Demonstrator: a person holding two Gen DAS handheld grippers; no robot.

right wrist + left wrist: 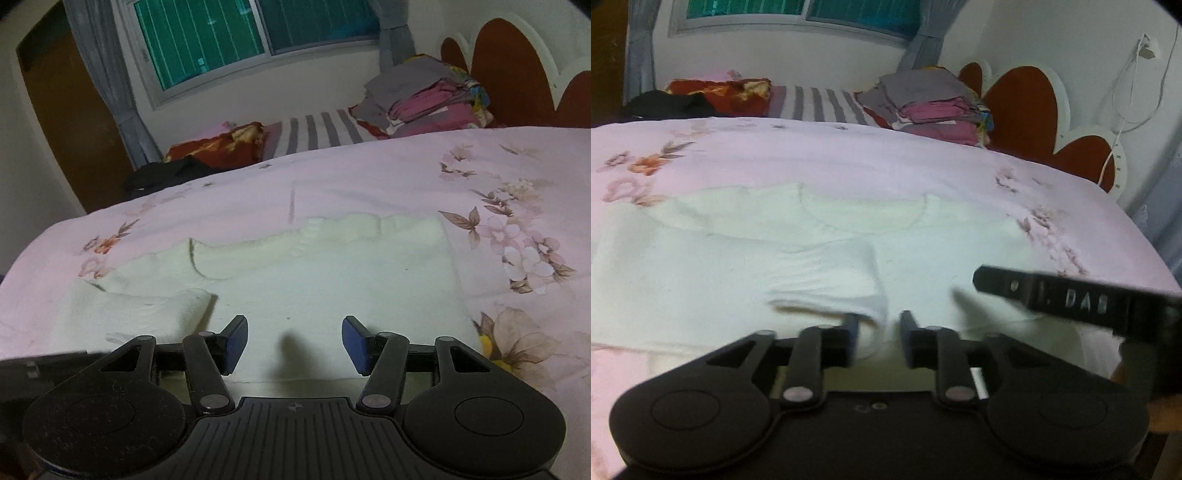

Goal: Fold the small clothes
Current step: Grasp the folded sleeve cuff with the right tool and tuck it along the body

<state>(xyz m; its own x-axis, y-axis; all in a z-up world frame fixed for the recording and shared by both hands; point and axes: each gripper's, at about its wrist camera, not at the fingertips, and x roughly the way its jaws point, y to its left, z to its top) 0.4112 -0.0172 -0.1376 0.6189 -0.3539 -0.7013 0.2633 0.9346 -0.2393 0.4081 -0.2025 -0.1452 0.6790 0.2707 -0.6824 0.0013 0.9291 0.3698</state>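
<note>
Small white knit garment lies flat on pink floral bedsheet; left gripper jaws narrowly apart over its near folded sleeve, right gripper jaws wide apart

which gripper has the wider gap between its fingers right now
The right gripper: its blue pads stand far apart over the white garment. The left gripper has its fingers much closer together, around a fold of that garment.

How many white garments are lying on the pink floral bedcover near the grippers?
1. A single white garment lies flat on the bedcover, directly ahead of both grippers, with one sleeve folded inward. Nothing shows whether another piece lies beneath it.
</note>
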